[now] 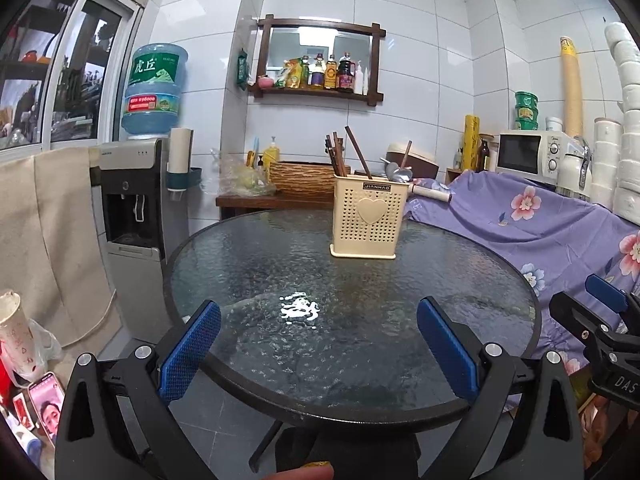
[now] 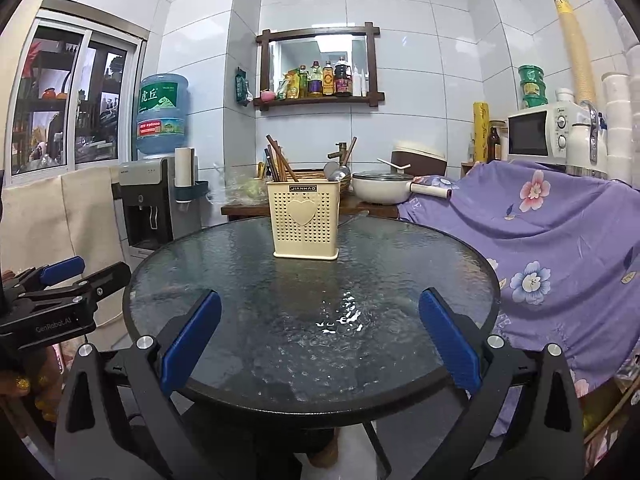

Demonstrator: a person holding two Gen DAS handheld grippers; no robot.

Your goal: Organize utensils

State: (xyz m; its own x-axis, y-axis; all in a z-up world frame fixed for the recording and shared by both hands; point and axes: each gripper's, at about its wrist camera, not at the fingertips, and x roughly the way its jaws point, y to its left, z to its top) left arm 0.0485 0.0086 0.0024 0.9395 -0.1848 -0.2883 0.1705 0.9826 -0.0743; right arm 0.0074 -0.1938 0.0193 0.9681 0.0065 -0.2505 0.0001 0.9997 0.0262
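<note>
**Both tools open and empty, holder far side of desk**

The cream utensil holder stands upright on the round glass desk, with chopsticks and spoons inside. The left tool and right tool are wide open above the near edge, holding nothing, well apart from the holder.

Water dispenser with blue bottle at left; wall shelf of bottles; microwave above floral purple cloth.

holder on table, far side | chopsticks in holder
</note>
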